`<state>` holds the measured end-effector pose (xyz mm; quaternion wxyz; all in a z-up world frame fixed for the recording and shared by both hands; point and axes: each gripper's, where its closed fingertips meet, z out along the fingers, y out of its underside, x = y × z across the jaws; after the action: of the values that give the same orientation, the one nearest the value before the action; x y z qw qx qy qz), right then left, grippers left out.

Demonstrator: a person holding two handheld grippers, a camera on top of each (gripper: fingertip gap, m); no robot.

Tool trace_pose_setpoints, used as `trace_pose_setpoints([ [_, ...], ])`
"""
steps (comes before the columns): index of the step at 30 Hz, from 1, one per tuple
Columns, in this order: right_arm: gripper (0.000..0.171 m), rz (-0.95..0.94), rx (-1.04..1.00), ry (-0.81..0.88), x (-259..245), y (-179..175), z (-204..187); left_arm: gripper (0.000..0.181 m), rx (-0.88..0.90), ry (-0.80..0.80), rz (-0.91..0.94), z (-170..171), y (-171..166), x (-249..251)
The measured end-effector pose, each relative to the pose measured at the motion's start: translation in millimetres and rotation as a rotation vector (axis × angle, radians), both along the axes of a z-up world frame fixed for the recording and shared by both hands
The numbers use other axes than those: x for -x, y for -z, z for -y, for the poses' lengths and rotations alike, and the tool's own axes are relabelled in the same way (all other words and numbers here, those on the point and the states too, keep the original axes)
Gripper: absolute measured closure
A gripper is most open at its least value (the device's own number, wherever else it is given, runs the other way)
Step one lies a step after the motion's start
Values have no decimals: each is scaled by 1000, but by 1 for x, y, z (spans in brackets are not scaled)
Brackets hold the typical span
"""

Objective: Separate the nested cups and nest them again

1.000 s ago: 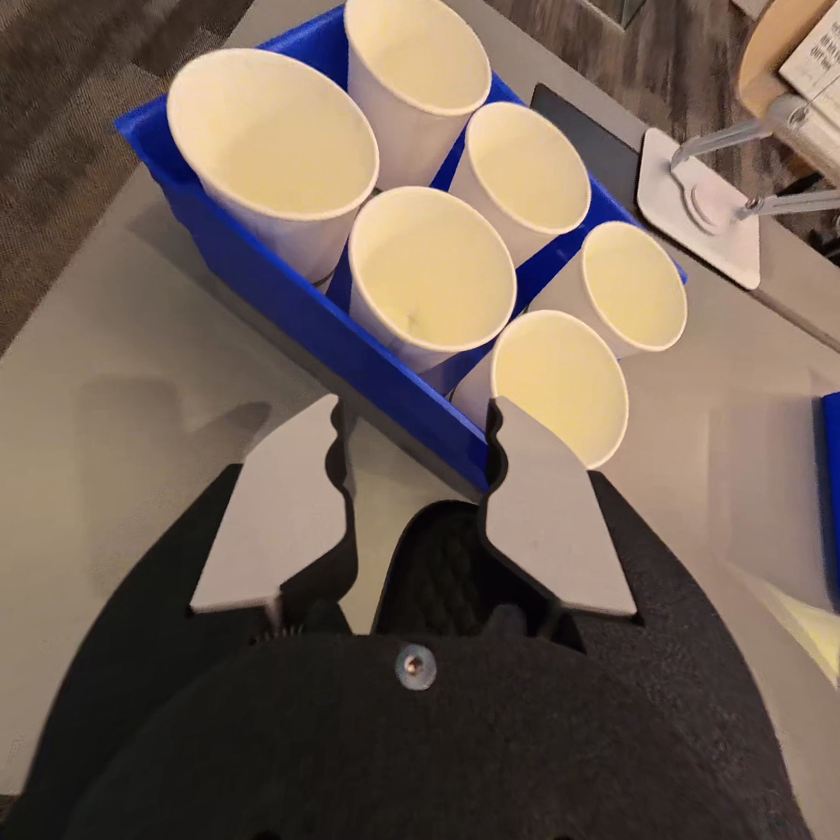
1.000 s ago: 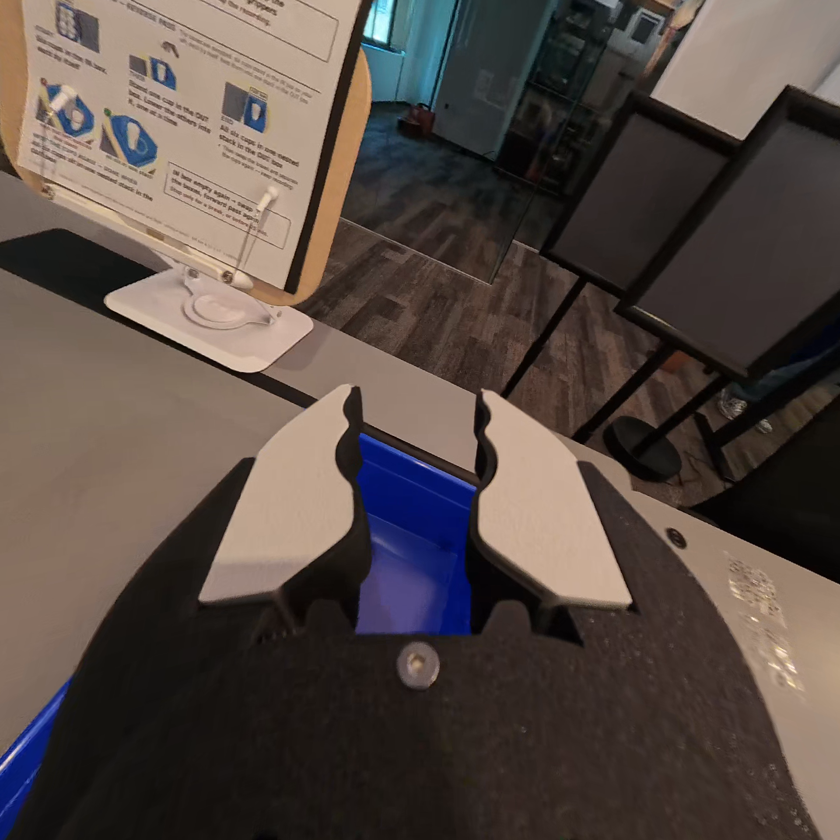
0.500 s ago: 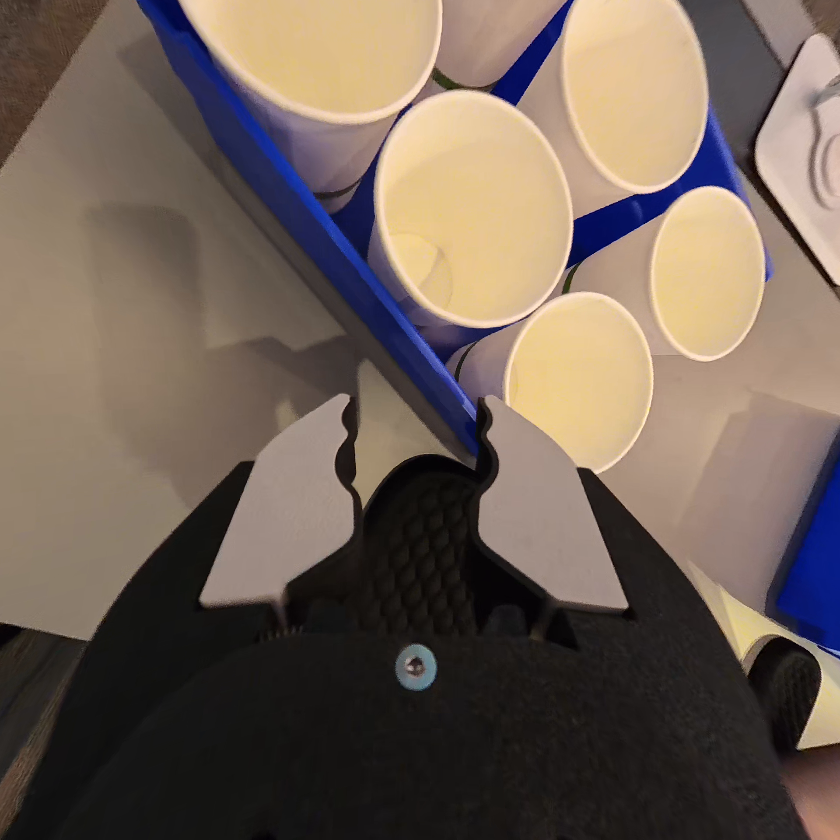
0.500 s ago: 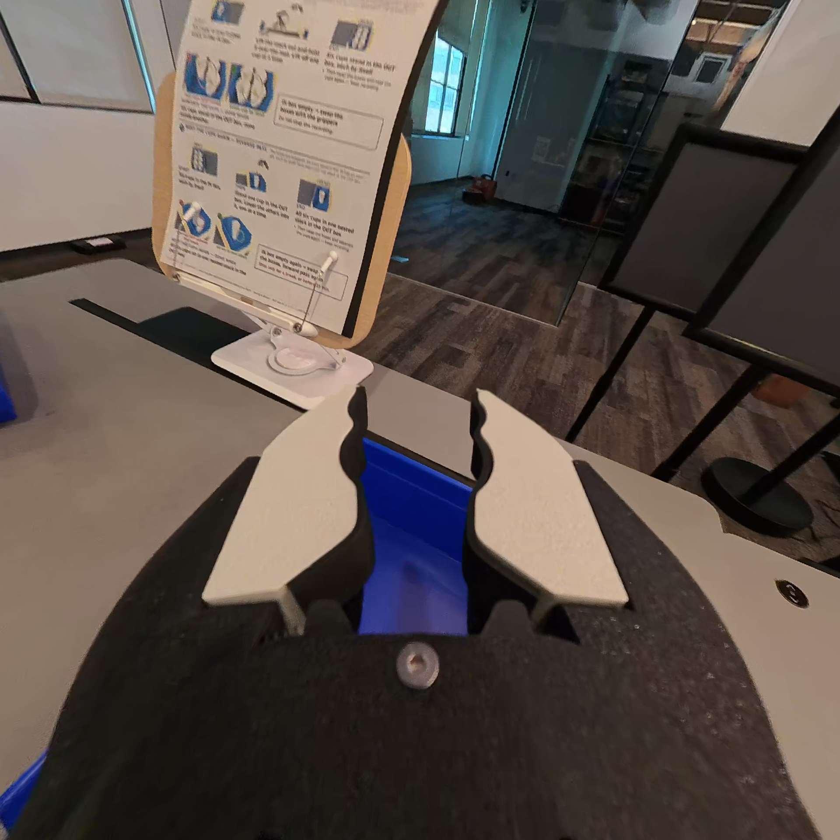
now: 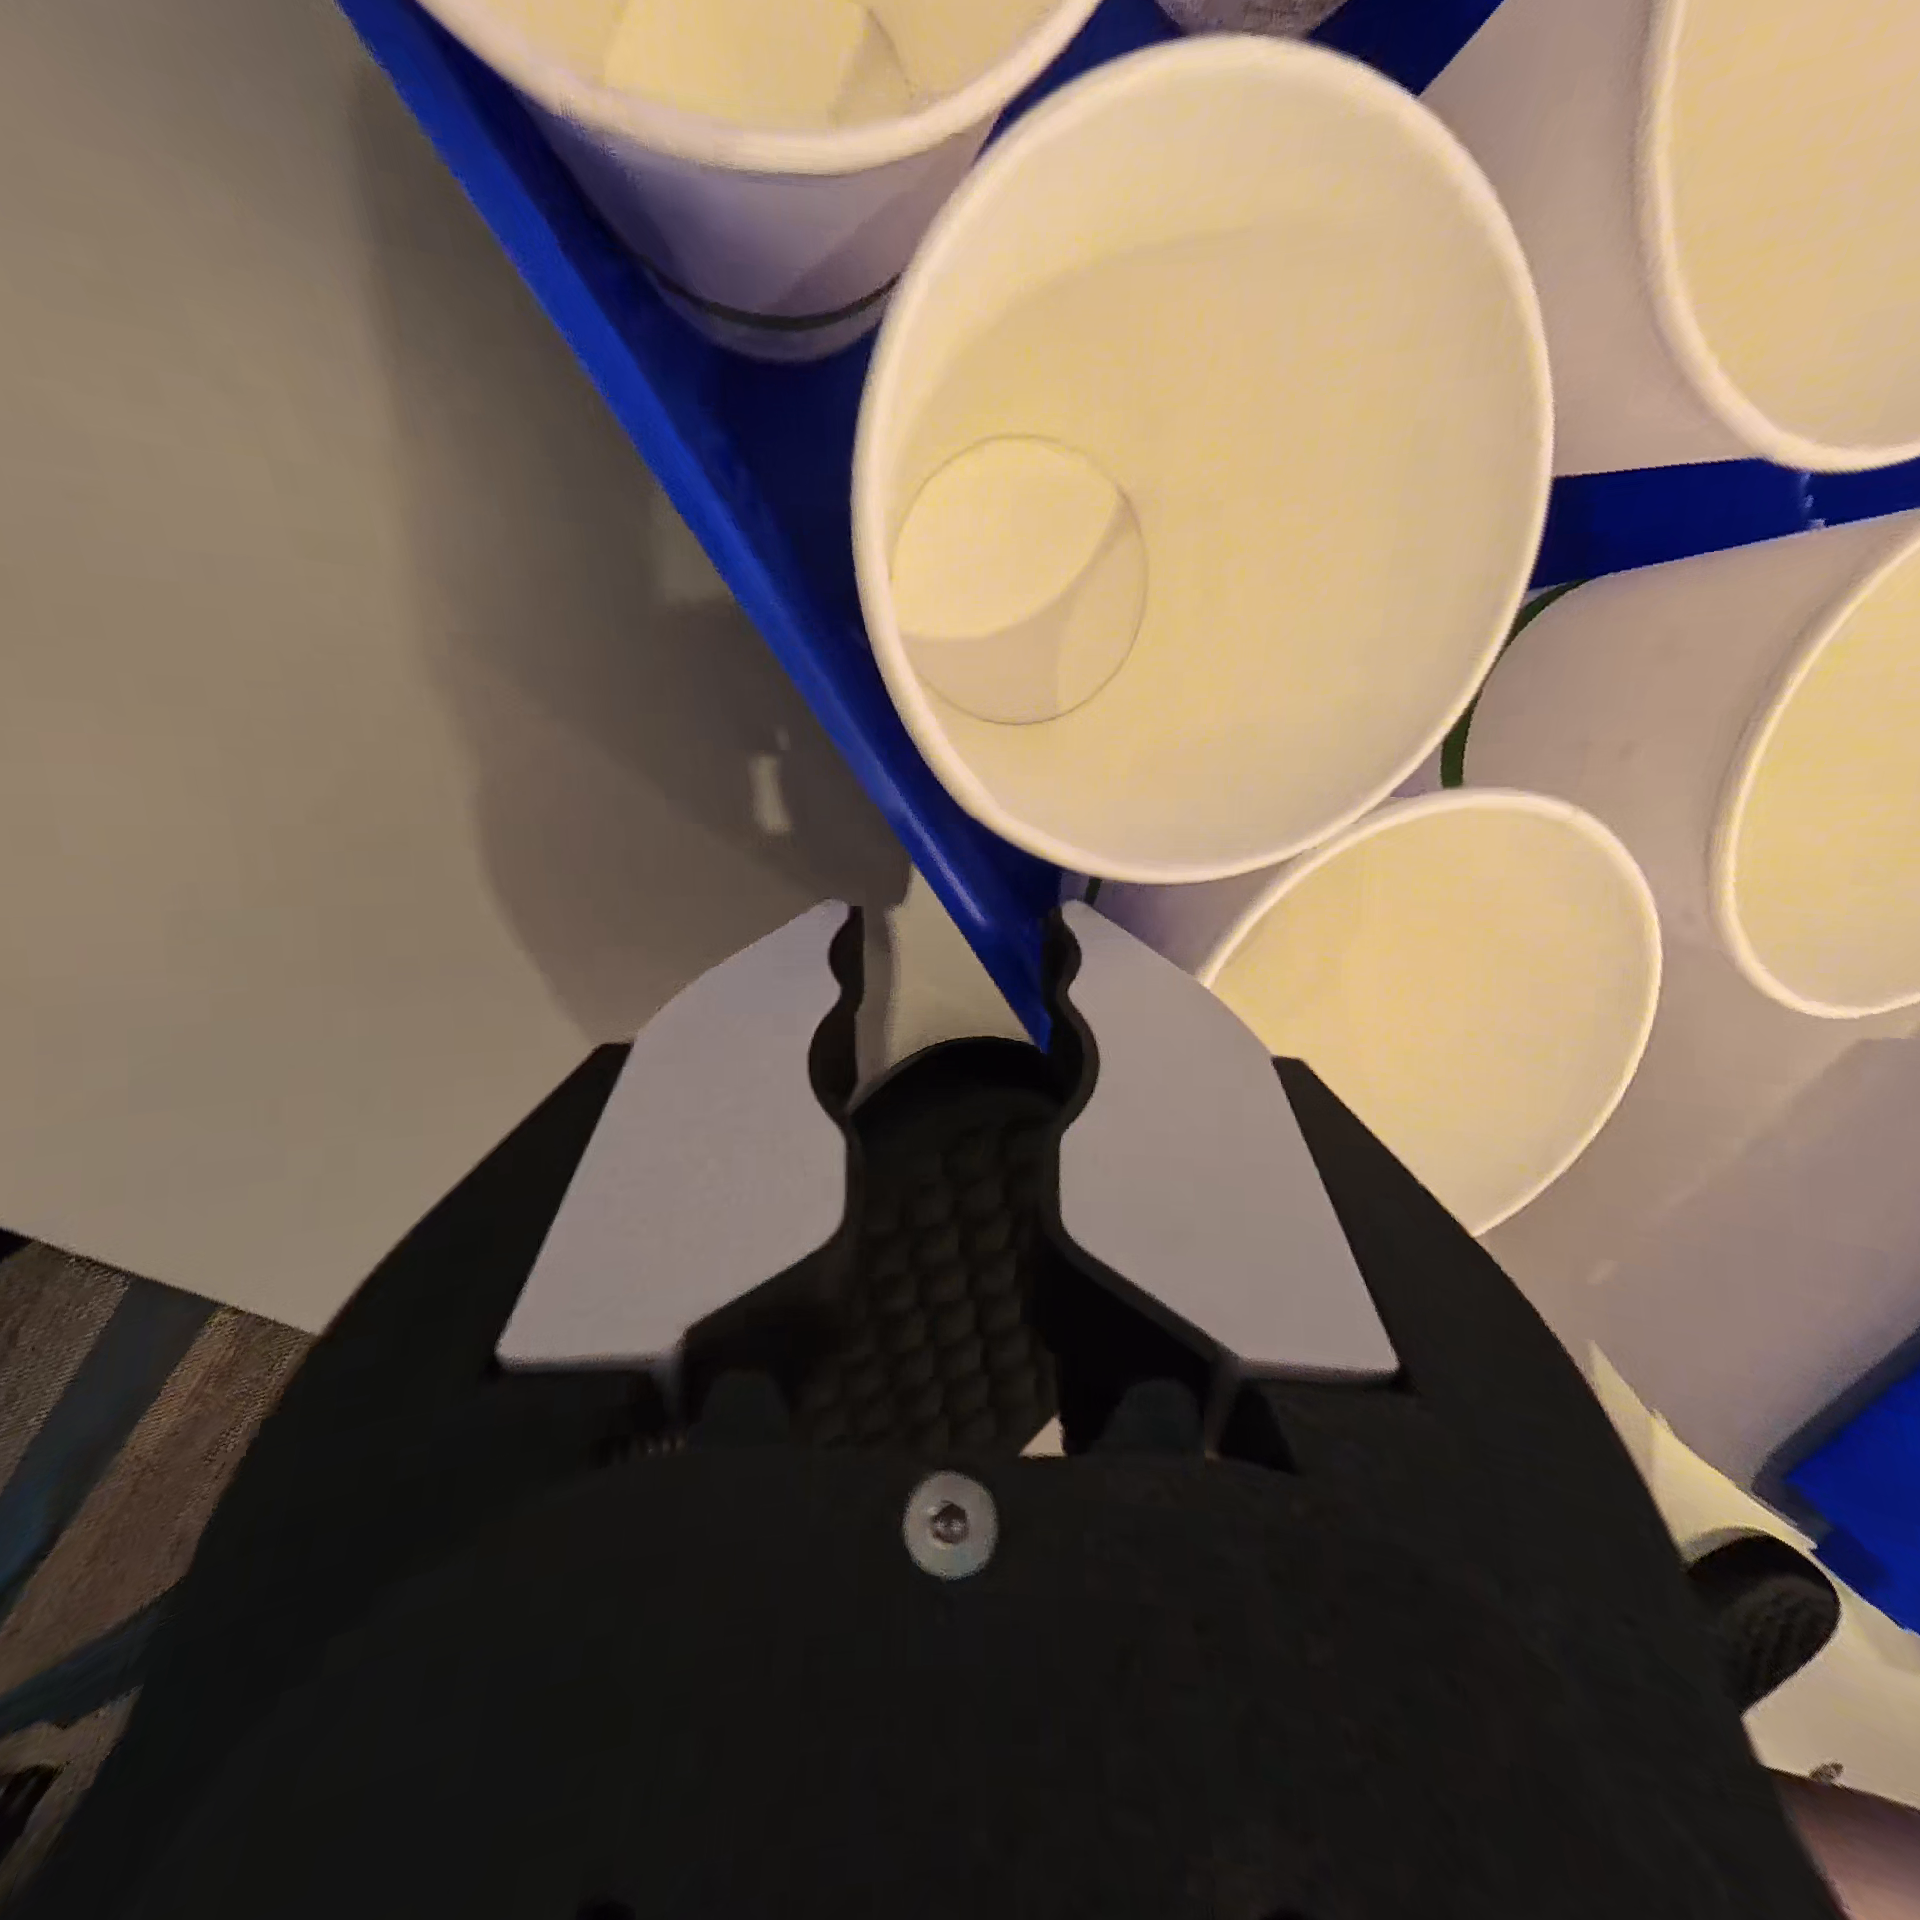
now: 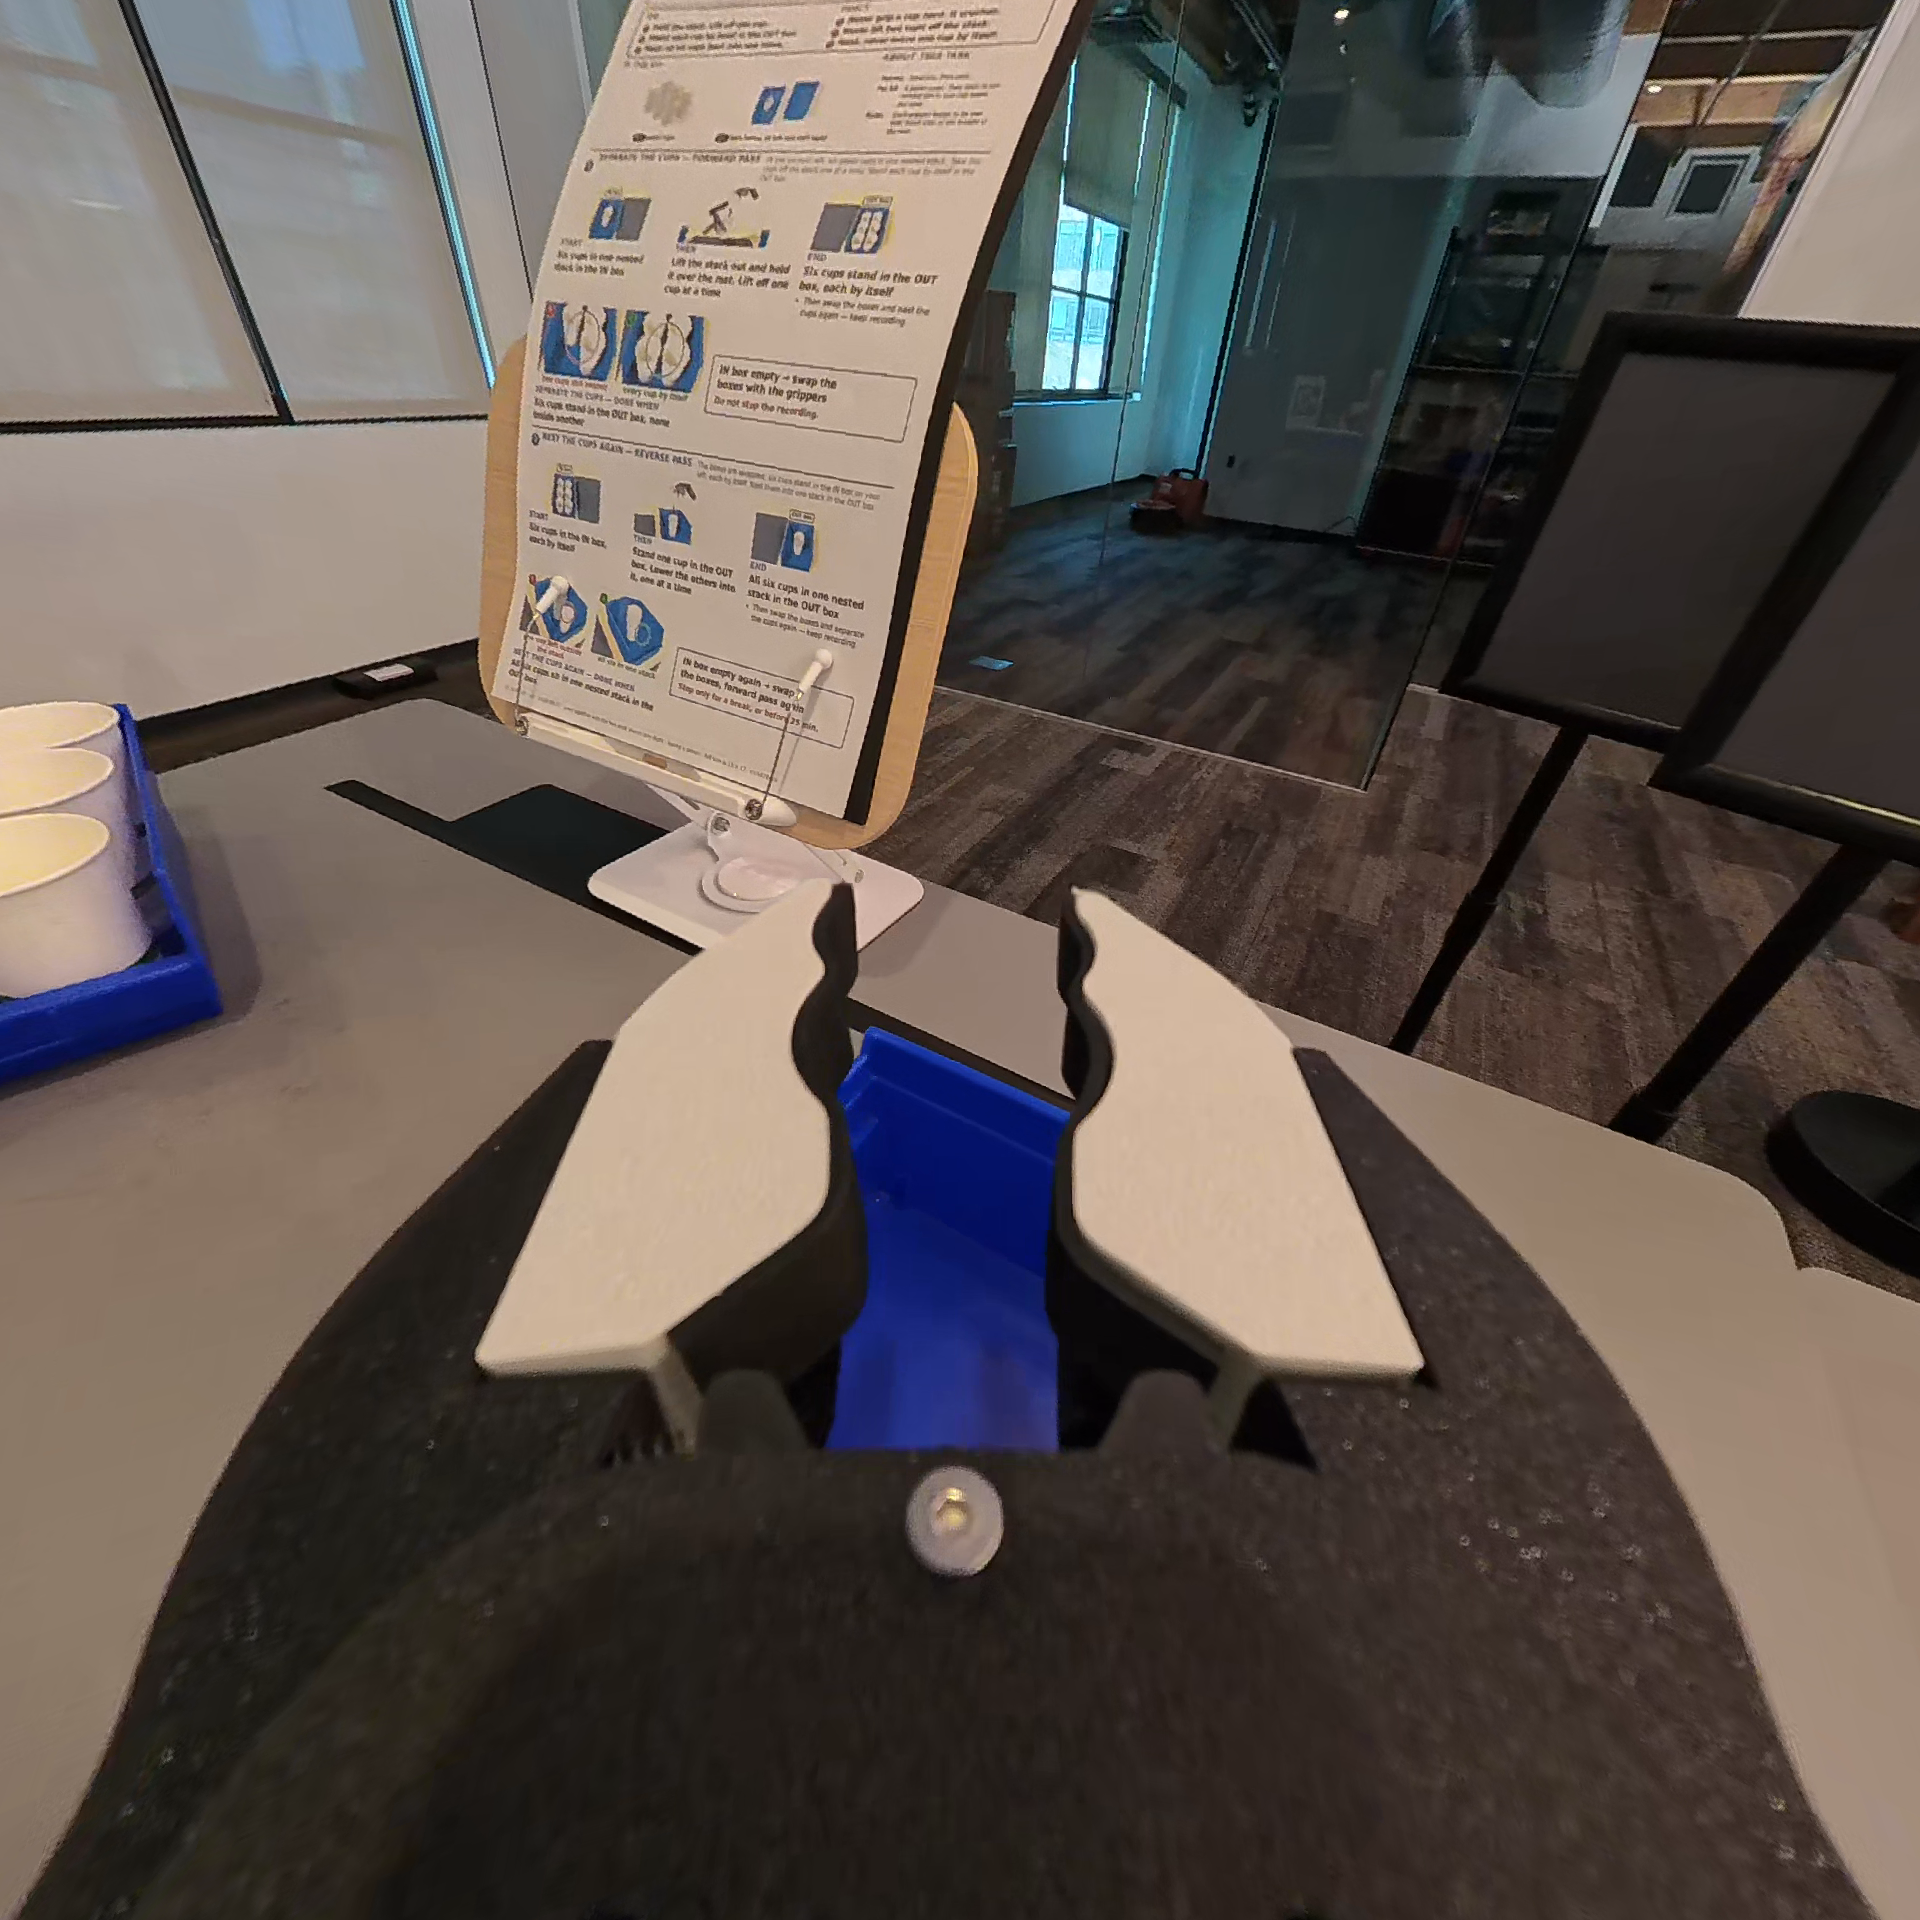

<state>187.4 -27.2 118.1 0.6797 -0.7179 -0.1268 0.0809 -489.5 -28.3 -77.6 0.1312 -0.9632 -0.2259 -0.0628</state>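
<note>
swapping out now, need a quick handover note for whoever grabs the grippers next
Left hand-held gripper: open, empty, its fingers straddling the near corner of the blue box of cups.
Right hand-held gripper: open, empty, over the second blue box; what shows of it between the fingers holds no cup.
Cups: the white paper cups stand separately in the left box, none nested; not all are in frame.
Done: the visible cups are separated.
Left: nest them again into one stack, probably in the box under the right gripper. No cup is gripped yet.

Cups [image 5: 1808,208] beyond the near cup [image 5: 1205,457] are cut by the frame edges; the right gripper [image 6: 956,935] body hides most of the box [image 6: 945,1226].
</note>
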Motion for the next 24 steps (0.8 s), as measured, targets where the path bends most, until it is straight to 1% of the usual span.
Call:
trace_pose_setpoints([
  [4,135,4,14,-12,3,2,-2,168,29,65,21,-5,6,-7],
  [9,135,21,35,-13,4,6,-5,166,121,218,-80,-12,6,-2],
  [12,135,34,40,-10,7,7,-8,165,125,317,-96,-26,5,-1],
  [20,134,120,91,-9,20,19,-17,164,129,765,-150,-71,5,-17],
  [24,135,175,89,37,19,22,-20,163,141,999,-192,-89,6,-23],
])
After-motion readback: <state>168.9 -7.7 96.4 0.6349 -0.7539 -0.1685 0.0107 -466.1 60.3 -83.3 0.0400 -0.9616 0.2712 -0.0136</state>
